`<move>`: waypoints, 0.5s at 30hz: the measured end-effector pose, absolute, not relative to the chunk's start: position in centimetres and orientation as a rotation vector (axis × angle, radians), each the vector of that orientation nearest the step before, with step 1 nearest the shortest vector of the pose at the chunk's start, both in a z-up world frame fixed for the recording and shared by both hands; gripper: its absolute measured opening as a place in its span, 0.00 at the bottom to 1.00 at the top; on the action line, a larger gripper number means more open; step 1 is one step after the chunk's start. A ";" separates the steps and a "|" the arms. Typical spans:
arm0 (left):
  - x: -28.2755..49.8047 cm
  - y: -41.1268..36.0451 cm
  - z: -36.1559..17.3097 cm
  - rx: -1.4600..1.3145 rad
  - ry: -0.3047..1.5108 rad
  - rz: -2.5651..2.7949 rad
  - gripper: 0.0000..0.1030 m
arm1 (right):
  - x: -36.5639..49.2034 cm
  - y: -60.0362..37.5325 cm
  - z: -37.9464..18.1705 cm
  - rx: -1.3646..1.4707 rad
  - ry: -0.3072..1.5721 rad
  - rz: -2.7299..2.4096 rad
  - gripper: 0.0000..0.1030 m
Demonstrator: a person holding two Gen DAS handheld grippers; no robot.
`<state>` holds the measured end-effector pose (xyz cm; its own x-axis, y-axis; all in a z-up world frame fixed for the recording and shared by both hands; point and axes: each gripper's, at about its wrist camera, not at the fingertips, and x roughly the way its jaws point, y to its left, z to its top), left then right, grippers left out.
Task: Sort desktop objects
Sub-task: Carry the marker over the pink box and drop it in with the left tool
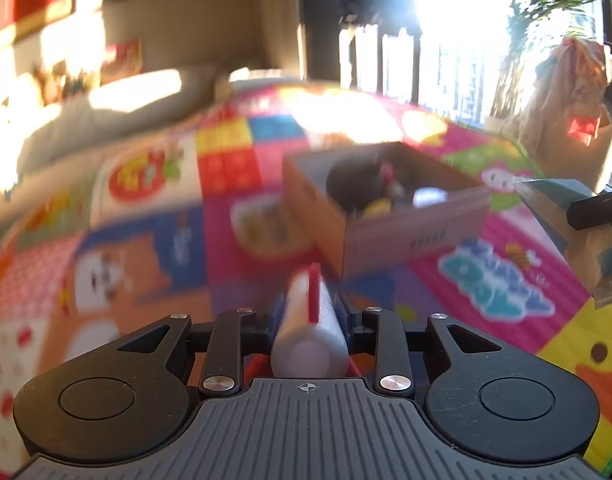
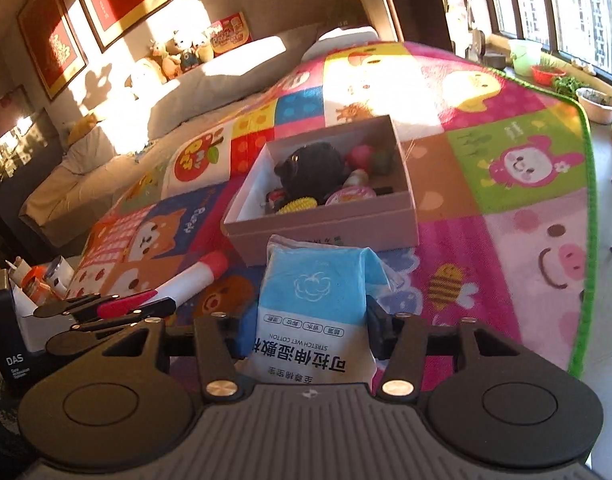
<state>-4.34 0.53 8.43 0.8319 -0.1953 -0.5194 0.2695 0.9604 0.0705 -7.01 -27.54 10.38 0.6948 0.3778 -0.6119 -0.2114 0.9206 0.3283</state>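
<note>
So both grippers are loaded, left gripper (image 1: 309, 316) clamped on the white red-striped cylinder (image 1: 309, 320), right gripper (image 2: 306, 320) on the blue-white wipes pack (image 2: 312, 308), next probably dropping both into the open cardboard box (image 2: 326, 228) ahead.

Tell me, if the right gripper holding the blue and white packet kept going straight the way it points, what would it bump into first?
Probably the cardboard box of toys. The right gripper is shut on the wipes packet, which sticks out ahead, so the packet's front end would likely meet the box's near wall first. Depth is hard to judge here.
</note>
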 end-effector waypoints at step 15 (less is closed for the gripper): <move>9.8 -11.2 12.3 0.214 0.321 -0.570 0.39 | -5.8 -32.7 13.9 0.313 0.522 0.176 0.50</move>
<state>9.84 -11.16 12.33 0.7942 -0.4931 -0.3551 0.5592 0.8218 0.1095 -5.79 -32.71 13.92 0.8535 0.2432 -0.4609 -0.0852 0.9376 0.3371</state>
